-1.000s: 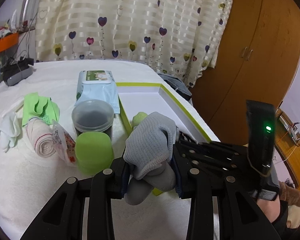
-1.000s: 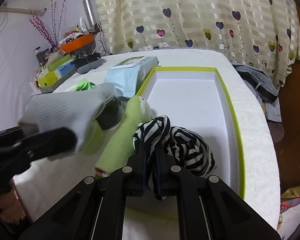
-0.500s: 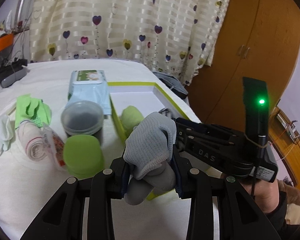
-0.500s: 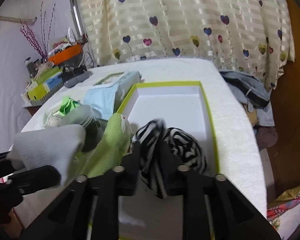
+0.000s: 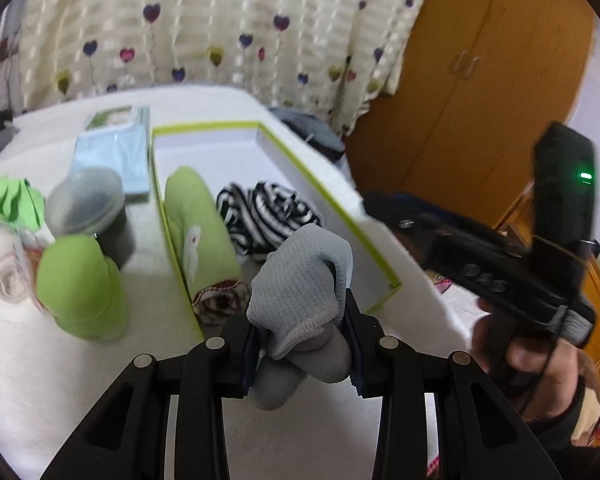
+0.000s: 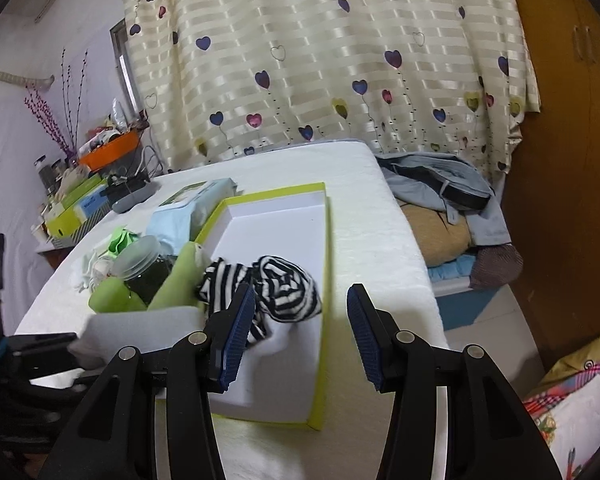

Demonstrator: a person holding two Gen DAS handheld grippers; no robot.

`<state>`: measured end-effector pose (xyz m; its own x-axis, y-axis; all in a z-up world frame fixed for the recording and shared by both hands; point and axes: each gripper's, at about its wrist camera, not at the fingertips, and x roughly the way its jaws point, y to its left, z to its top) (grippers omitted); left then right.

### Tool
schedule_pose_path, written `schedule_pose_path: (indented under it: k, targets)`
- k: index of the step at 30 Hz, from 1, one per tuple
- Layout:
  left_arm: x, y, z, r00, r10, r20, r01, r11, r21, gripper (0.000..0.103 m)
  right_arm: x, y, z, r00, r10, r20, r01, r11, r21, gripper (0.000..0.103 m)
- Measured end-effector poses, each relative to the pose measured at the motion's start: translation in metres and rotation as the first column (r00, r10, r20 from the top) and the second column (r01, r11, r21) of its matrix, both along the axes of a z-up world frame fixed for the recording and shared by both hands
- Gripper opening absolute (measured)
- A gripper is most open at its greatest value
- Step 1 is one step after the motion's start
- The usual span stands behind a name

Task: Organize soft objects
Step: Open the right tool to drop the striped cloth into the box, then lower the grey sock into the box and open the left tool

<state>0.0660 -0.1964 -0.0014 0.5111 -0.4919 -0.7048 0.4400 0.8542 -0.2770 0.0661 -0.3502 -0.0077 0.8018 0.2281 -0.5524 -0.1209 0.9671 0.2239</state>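
L claw [image 5: 300,344] grips grey sock [image 5: 300,292], R claw [image 6: 298,336] opening

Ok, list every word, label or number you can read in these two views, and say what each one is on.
No text can be read in either view.
Wipes pack: a green and white printed label, too blurred to read.
Boxes on the side shelf: printing too small to read.
Right gripper body: raised marks, blurred.
Green sock in the box: a small white patch, no letters legible.
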Motion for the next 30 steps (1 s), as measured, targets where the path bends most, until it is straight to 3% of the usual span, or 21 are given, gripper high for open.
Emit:
schedule_pose_path:
  k: [16,21,30]
  targets:
    - [0.057,-0.022,-0.013,0.995,0.095,0.035,-0.098,0.99,0.105,0.035,0.013,-0.005,-0.008,0.999,0.041,-0.004,-0.041,0.999,0.024,0.049]
    - [0.05,-0.022,-0.006,0.997,0.062,0.044,-0.066,0.995,0.079,0.043,0.009,-0.005,-0.005,1.0,0.027,-0.003,-0.027,1.0,0.014,0.049]
    - [0.028,-0.007,0.014,0.992,0.072,0.1,-0.077,0.996,0.042,0.044,-0.009,0.004,0.009,1.0,0.006,0.019,-0.006,1.0,-0.006,0.05]
